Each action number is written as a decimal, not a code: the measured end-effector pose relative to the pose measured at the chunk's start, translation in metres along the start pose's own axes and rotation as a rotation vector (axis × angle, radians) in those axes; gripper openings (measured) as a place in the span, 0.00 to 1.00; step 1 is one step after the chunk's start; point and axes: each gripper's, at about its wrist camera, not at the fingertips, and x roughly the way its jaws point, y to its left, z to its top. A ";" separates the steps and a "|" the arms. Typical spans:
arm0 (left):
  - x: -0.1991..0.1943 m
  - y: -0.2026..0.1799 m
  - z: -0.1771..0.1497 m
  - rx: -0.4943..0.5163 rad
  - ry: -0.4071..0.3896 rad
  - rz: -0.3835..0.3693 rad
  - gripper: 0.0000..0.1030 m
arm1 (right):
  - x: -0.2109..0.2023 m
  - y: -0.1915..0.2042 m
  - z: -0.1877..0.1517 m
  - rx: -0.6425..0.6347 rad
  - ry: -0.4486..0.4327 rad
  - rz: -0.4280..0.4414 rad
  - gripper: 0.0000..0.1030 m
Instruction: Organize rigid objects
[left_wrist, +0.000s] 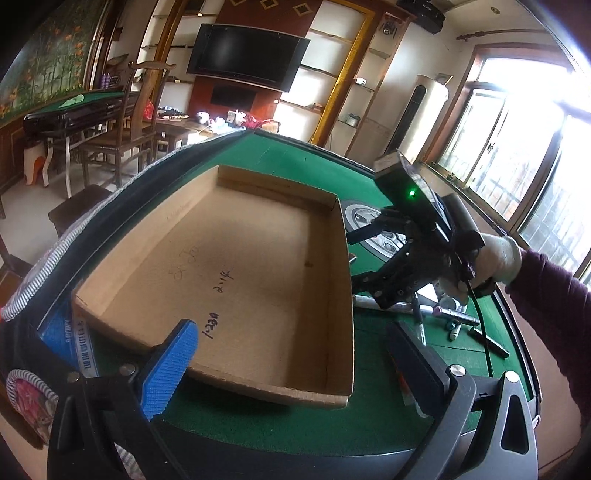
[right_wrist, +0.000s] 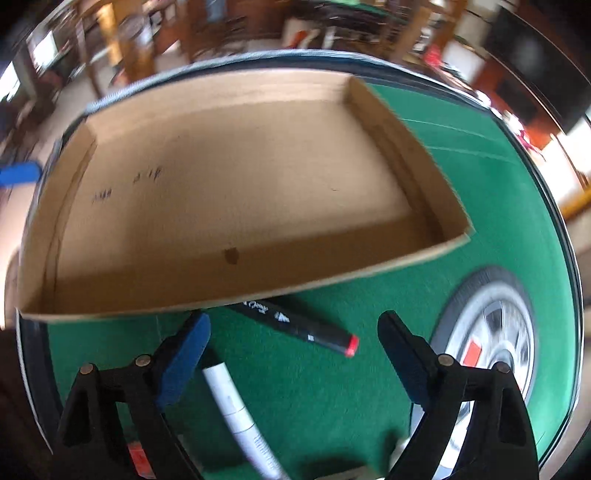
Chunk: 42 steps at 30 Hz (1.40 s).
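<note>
The desk is covered in green felt with a dark raised rim. A shallow cardboard tray lies on it toward one edge. A black marker with a red end lies beside the tray's wall, a white tube close by, and small metal pieces farther along.

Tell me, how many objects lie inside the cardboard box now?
0. The cardboard box shows only its bare floor with handwriting. The black marker lies outside, beside its near wall, on the green table.

A shallow cardboard tray sits on green felt, pens scattered beside it.
</note>
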 end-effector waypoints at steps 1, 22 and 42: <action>0.003 -0.001 0.000 0.002 0.005 0.000 1.00 | 0.004 0.001 0.003 -0.024 0.019 0.014 0.73; 0.002 -0.036 -0.006 0.019 0.027 -0.039 1.00 | -0.050 0.021 -0.122 0.313 0.062 -0.003 0.15; 0.000 -0.180 -0.006 0.345 -0.052 0.347 1.00 | -0.246 0.066 -0.318 0.844 -0.598 -0.400 1.00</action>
